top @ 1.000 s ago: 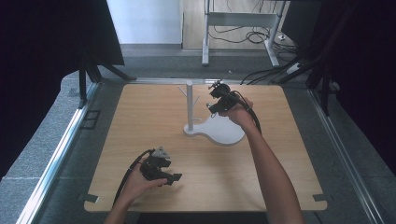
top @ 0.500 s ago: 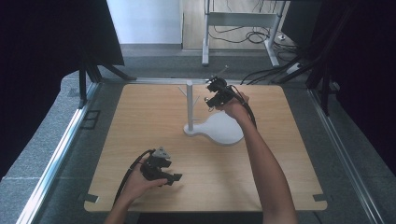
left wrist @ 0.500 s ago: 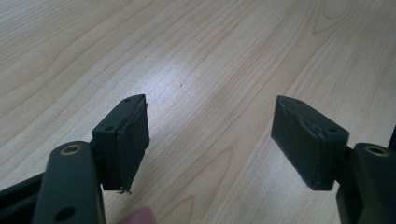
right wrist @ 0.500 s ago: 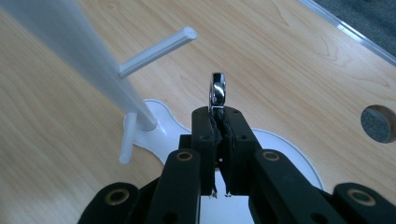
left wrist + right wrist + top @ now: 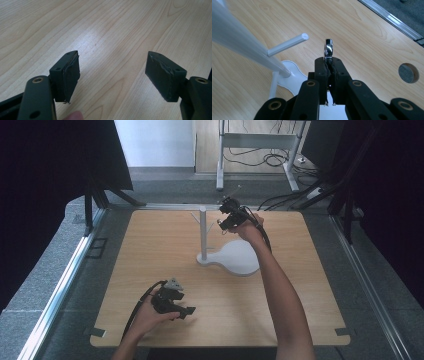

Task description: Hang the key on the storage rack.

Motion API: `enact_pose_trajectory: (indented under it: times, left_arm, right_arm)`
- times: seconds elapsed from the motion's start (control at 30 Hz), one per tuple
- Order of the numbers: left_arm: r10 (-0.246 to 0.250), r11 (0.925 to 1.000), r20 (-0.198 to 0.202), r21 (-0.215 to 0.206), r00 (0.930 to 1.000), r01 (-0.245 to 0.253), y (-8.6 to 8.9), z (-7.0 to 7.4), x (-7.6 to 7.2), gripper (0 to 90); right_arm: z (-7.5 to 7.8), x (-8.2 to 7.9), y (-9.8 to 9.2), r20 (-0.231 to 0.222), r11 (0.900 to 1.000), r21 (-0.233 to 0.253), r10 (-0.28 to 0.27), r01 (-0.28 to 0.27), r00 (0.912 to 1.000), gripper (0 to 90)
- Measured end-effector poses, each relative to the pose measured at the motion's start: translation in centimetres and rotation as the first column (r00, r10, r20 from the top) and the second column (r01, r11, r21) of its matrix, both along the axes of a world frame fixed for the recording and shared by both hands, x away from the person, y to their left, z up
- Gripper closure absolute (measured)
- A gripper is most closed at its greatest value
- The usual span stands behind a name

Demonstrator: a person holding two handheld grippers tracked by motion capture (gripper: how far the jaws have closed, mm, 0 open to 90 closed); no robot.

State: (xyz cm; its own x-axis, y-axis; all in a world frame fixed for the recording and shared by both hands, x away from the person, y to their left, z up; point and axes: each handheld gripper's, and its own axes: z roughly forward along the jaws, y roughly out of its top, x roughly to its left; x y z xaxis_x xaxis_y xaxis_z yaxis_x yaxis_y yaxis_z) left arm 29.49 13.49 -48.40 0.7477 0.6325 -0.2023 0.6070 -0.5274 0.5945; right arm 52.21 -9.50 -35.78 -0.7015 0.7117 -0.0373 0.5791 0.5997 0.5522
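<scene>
This looks like a lab or test room set up for recording, not a home. A square light wooden worktop (image 5: 150, 270) with a round cable hole (image 5: 408, 72) sits inside bare aluminium rails (image 5: 65, 280), on grey carpet (image 5: 45, 255). Black curtains (image 5: 50, 160) screen both sides. Behind stand a grey metal table frame (image 5: 260, 142) and loose black cables (image 5: 260, 157) on the floor.

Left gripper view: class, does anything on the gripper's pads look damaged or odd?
Yes. On the open left gripper, the pads look worn: the lining peels and frays along the edges, with a loose shred at one bottom corner. The wooden table beneath looks unmarked.
</scene>
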Motion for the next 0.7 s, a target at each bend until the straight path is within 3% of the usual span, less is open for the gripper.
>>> enact_pose_trajectory:
  times: [0.23, 0.7]
  left_arm:
    - [-0.011, 0.9999, -0.003, 0.007, 0.9999, 0.011, -0.2, -0.1, 0.0, 28.2]
    - [-0.015, 0.9999, -0.002, 0.001, 0.9999, 0.015, -0.6, 0.0, -0.2, 28.3]
  right_arm:
    - [-0.2, 0.3, 1.1, 0.007, 0.999, -0.041, 0.013, -0.013, 0.9999, 84.5]
    - [-0.4, 0.4, 2.8, 0.021, 0.997, -0.074, 0.025, -0.023, 0.9995, 84.5]
